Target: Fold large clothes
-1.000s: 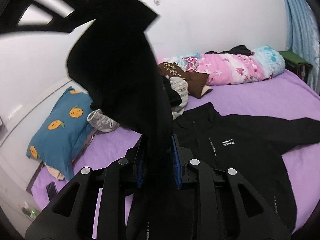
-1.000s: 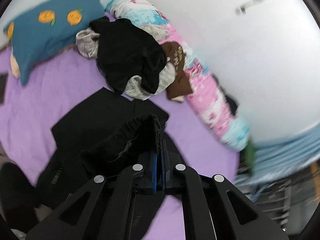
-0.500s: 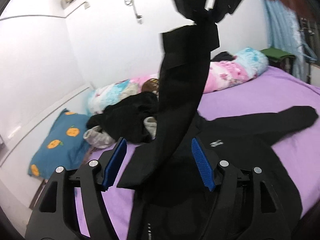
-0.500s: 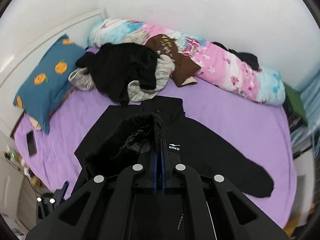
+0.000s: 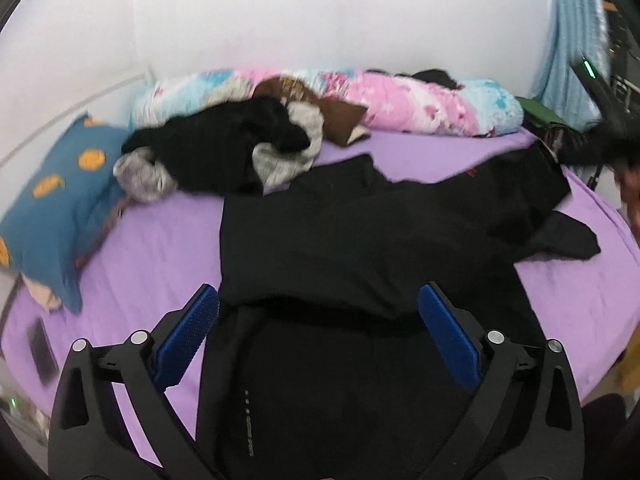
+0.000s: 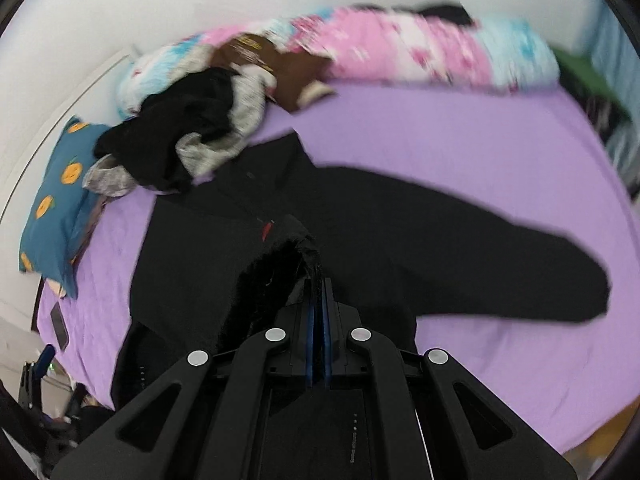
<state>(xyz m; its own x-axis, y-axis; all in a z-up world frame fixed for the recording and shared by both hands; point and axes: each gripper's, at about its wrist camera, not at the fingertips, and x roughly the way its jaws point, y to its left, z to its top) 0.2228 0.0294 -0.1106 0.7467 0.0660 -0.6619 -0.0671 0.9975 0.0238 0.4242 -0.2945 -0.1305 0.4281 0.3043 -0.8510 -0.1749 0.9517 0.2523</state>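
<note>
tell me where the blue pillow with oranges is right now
The blue pillow lies at the left edge of the purple bed in both wrist views, just left of the clothes pile.

Orange-print pillow (image 5: pixel 60 200), floral quilt roll (image 5: pixel 420 108), purple sheet (image 5: pixel 160 248).

blurred quilt (image 6: pixel 400 44), jacket (image 5: pixel 360 240) hem cut off

R gripper (image 6: pixel 318 280) jaws closed tight on a bunched black cuff (image 6: pixel 290 248) of the black jacket (image 6: pixel 360 220) spread flat on the purple sheet (image 6: pixel 500 152), w/ one sleeve (image 6: pixel 540 268) stretched out to the right, clothes pile (image 6: pixel 192 132) & blue pillow (image 6: pixel 56 196) at left, floral quilt roll (image 6: pixel 400 48) along the wall.
</note>
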